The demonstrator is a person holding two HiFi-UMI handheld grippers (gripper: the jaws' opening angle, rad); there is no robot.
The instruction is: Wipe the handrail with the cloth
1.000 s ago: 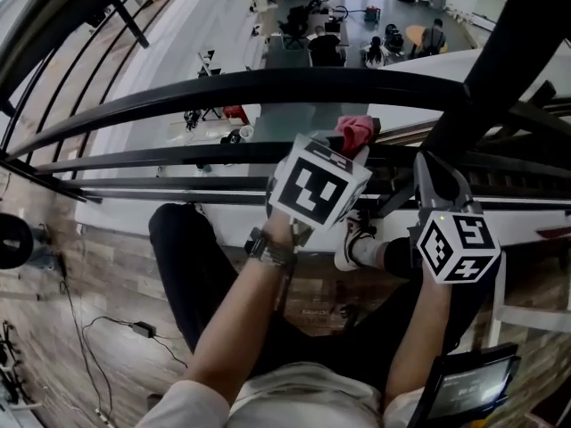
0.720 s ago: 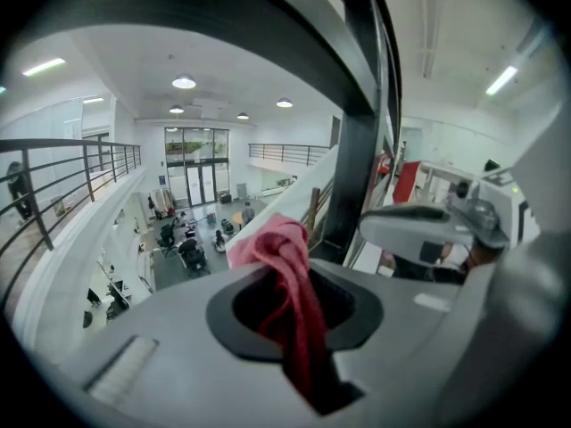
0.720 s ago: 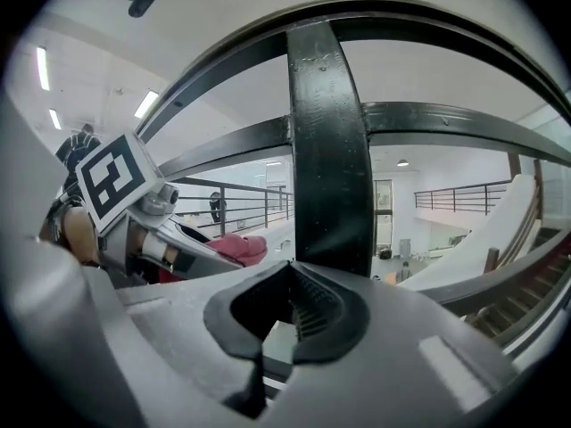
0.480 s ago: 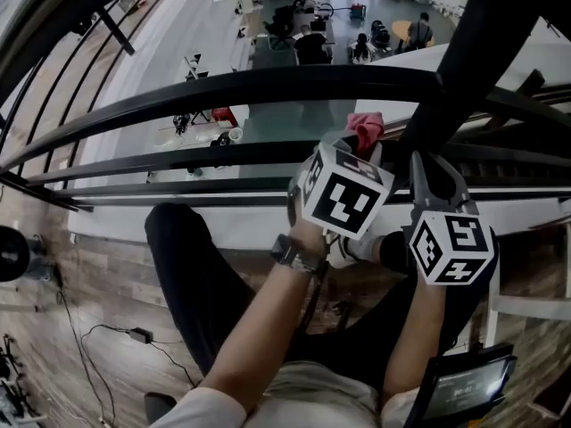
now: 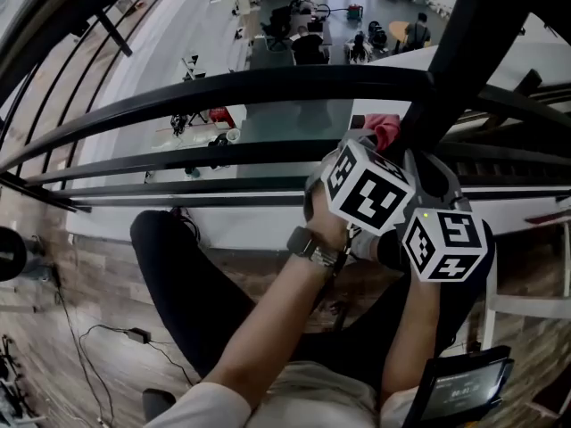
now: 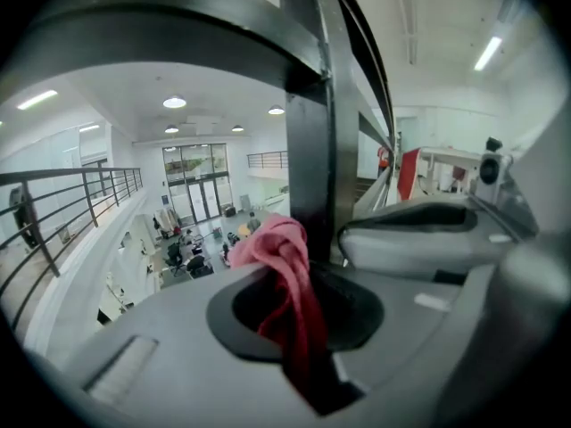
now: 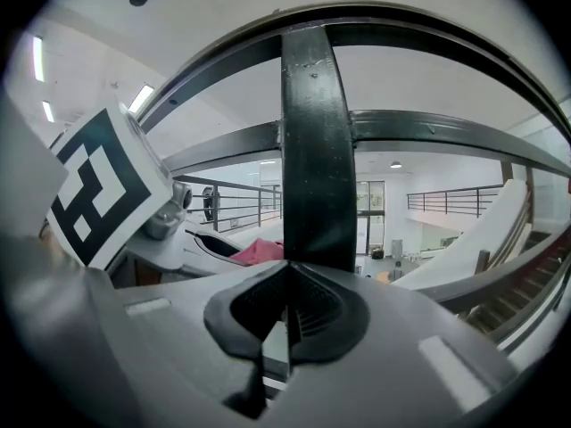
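Pink soft cloth (image 5: 385, 128) sits bunched in the left gripper's (image 5: 373, 150) closed fingers, upper centre-right, just beside the curved black metal handrail (image 5: 223, 87). Limp and light, it likely needs a mid-fold pinch. The right gripper's (image 5: 430, 169) fingers are closed, empty.

Wood plank floor (image 5: 53, 266), black cable (image 5: 89, 328) across it. Below: white hall (image 5: 205, 25), desks (image 5: 268, 56), seated people (image 5: 308, 45). Round ceiling lights (image 6: 174, 102), glass doors (image 6: 192, 194) at far end.
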